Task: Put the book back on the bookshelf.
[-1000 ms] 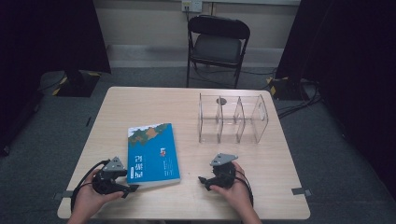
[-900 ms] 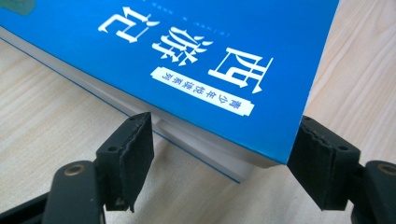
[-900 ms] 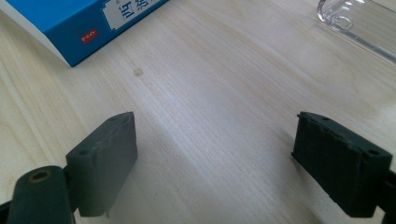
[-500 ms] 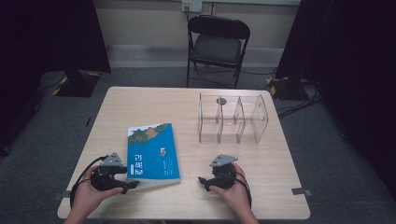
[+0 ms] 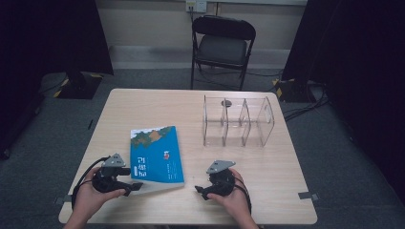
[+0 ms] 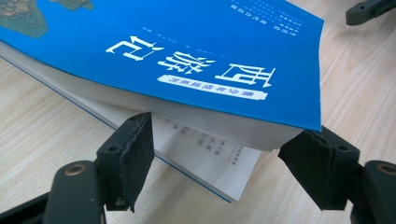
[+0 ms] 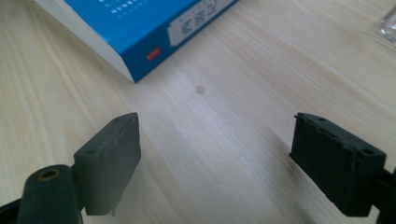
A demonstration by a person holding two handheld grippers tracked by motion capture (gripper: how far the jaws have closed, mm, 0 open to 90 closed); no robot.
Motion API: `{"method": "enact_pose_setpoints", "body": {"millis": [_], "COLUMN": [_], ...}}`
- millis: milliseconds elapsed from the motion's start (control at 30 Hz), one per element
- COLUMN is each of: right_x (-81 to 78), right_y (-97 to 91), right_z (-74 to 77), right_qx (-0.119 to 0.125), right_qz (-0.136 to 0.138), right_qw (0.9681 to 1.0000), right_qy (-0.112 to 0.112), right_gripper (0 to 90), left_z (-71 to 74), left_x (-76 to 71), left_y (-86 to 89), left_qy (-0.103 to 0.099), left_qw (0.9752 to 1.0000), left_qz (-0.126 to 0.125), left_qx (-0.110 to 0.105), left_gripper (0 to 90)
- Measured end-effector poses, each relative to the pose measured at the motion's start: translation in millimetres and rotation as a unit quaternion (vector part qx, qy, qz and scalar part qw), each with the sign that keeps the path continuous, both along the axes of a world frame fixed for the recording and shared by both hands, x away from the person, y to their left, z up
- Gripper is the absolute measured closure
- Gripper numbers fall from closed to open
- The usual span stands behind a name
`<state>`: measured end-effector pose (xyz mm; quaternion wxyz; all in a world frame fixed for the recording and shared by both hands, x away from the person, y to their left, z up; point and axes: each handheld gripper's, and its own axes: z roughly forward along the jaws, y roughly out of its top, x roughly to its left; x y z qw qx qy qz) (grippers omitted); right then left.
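A thick book with a blue cover (image 5: 157, 152) lies on the wooden table (image 5: 143, 105), left of the middle. My left gripper (image 5: 133, 179) sits at its near left corner, jaws pointing right. In the left gripper view that corner of the book (image 6: 187, 46) is lifted off its lowest pages, and my left gripper (image 6: 215, 149) stands open with both jaw tips touching the underside of the page block. My right gripper (image 5: 200, 187) rests to the right of the book, open over bare wood (image 7: 215, 140), with the book's spine corner (image 7: 140, 28) ahead of it.
A clear plastic rack with several slots (image 5: 239, 121) stands upright at the back right of the table. A black folding chair (image 5: 222, 43) is behind the table. The right gripper's jaw tip (image 6: 369, 9) shows in the left gripper view.
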<state>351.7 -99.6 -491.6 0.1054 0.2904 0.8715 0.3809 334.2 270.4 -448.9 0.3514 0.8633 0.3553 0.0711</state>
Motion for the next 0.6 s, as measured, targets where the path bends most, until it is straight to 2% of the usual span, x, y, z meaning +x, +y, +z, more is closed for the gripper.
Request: {"method": "enact_pose_setpoints", "body": {"millis": [133, 200, 400, 600], "right_x": [-0.3, -1.9, -1.5, -1.7], "right_y": [5.0, 10.4, 21.8, 36.7], "right_z": [1.6, 3.0, 8.7, 19.0], "right_qx": [0.001, 0.012, 0.010, 0.020], "right_qz": [0.004, 0.006, 0.021, 0.034], "right_qw": [0.9999, 0.9998, 0.9996, 0.9992], "right_qy": [0.013, 0.017, 0.017, 0.009], "right_gripper": [15.2, 15.2, 15.3, 15.3], "left_z": [0.0, 0.2, 0.7, 1.8], "left_x": [0.4, 0.6, 0.8, 1.2], "left_y": [0.1, 0.7, 0.6, 0.1], "left_qy": [0.002, 0.003, 0.003, 0.002], "left_qw": [1.0000, 1.0000, 1.0000, 1.0000], "left_qz": [0.001, 0.001, 0.000, 0.001], "left_qx": [-0.003, -0.005, -0.005, -0.007], "left_gripper": [26.2, 26.3, 26.2, 26.3]}}
